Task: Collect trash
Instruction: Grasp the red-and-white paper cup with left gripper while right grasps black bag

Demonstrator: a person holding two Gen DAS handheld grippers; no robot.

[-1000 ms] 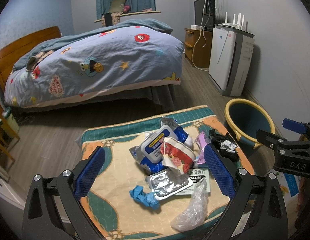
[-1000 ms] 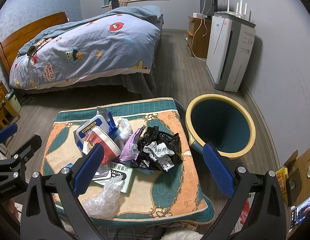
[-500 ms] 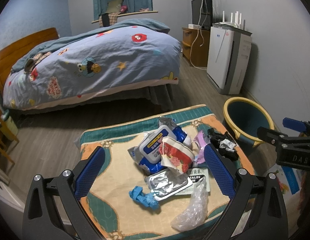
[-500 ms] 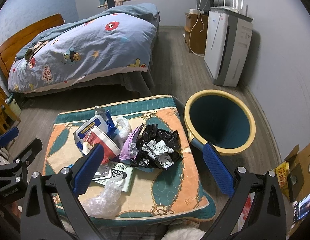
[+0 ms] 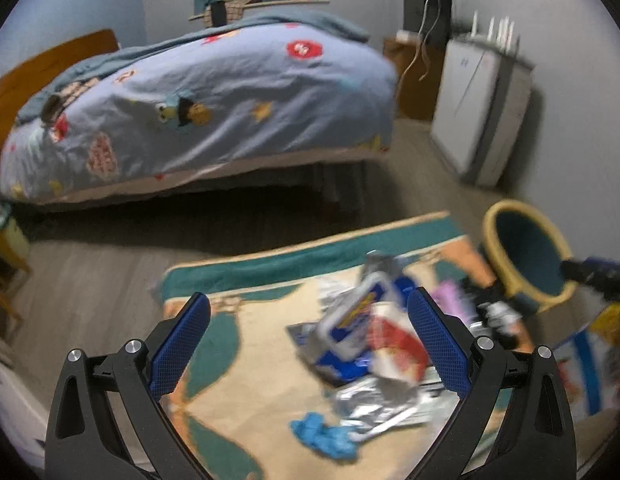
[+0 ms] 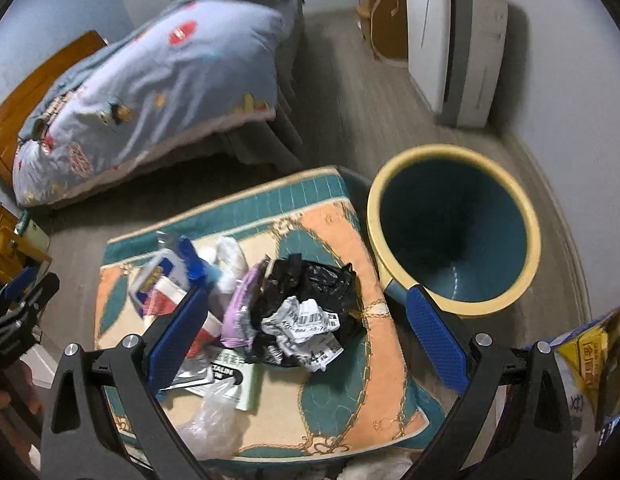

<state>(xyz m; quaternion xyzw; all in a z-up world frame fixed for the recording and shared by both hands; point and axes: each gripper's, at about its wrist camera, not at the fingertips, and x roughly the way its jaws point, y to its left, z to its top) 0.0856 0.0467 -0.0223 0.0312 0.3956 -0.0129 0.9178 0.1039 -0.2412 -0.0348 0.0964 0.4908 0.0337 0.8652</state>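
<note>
A heap of trash lies on a patterned cushion (image 6: 341, 220): a black plastic bag (image 6: 310, 280) with a crumpled printed paper (image 6: 306, 320) on it, a purple wrapper (image 6: 240, 308), a blue-and-white wipes pack (image 5: 349, 320), a red-and-white wrapper (image 5: 393, 344), a silver foil tray (image 5: 373, 404), a blue crumpled glove (image 5: 321, 436) and a clear bag (image 6: 214, 416). A teal bin with a yellow rim (image 6: 453, 232) stands right of the cushion. My right gripper (image 6: 306, 340) hovers open above the black bag. My left gripper (image 5: 308, 344) is open above the cushion's left part.
A bed with a cartoon duvet (image 5: 198, 108) fills the back. A white appliance (image 6: 457, 40) and a wooden cabinet (image 5: 413, 76) stand along the right wall. Wooden furniture (image 6: 10, 240) is at the left. Colourful boxes (image 6: 581, 360) lie at the right edge. Bare wood floor lies between bed and cushion.
Both views have shifted and are blurred by motion. The right gripper has come lower and closer over the black bag. The left gripper has swung left, so the trash now sits under its right finger.
</note>
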